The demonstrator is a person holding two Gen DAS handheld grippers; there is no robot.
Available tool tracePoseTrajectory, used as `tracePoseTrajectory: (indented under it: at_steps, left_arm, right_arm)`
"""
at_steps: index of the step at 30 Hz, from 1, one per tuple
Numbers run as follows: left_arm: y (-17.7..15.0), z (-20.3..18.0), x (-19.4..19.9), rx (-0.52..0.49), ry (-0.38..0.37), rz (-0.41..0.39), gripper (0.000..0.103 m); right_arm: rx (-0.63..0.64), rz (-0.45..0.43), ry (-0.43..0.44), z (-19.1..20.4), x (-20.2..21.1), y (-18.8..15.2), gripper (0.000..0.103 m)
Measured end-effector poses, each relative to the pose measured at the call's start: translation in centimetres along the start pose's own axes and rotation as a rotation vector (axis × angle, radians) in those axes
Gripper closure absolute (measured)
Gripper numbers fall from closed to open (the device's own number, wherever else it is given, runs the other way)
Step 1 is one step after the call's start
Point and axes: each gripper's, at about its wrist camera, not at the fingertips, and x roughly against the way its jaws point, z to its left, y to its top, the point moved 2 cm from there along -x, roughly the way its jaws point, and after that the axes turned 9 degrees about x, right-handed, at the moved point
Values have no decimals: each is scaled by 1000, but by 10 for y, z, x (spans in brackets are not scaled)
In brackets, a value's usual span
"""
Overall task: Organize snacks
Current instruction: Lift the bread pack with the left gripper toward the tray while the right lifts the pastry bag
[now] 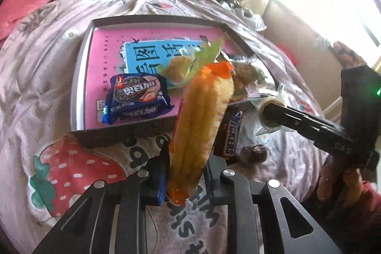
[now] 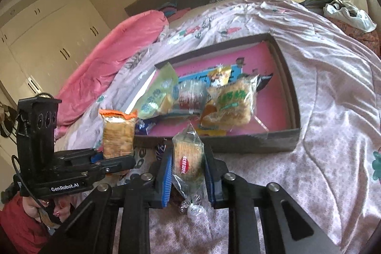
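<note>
Left claw: angled steeply down over the bed, clamped narrow on an orange-ended cracker pack; pack stands upright between the pads, lifted, near the box's near-left corner. Holder's hand below the claw body, red sleeve behind. Lettering on the claw body: "GenRobot.AI".

Right claw: tilted down less steeply, closed tight on a clear-wrapped round cracker pack, red oval label, characters too small to read. Pack held upright just before the box's near wall. Fingers of the holding hand curled round the handle in the left wrist view.

Box: shallow cardboard tray on the bed, pink printed floor with a blue panel bearing large Chinese characters.

In the box:
- blue sandwich-biscuit pack, near-left corner, Chinese brand lettering, cookie picture.
- green-labelled rice-cracker bag, near wall, middle.
- second green-labelled bag, leaning on the left wall.
- clear pack with a dark red band, between the two bags.
- small yellow-orange packet, behind them.

On the bed before the box:
- Snickers bar, "SNICKERS" readable, just beside the near wall.
- brown round sweet, next to the bar.
- silver foil-wrapped sweet, under the right claw.

Bedcover: pale pink, strawberry print, dark block letters partly hidden.
</note>
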Motion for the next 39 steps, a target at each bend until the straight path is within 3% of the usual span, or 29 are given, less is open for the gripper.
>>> tracePoseTrajectory:
  at_steps: [8, 22, 39]
  left_arm:
    - [2, 1, 27, 16, 4, -55, 79]
    - [29, 2, 34, 24, 50, -126, 79]
    - [46, 1, 6, 50, 69, -104, 79]
  right_arm:
    - [-13, -57, -11, -5, 13, 7, 79]
    - [-35, -152, -64, -17, 38, 16, 79]
    - [-67, -143, -105, -32, 32, 19, 79]
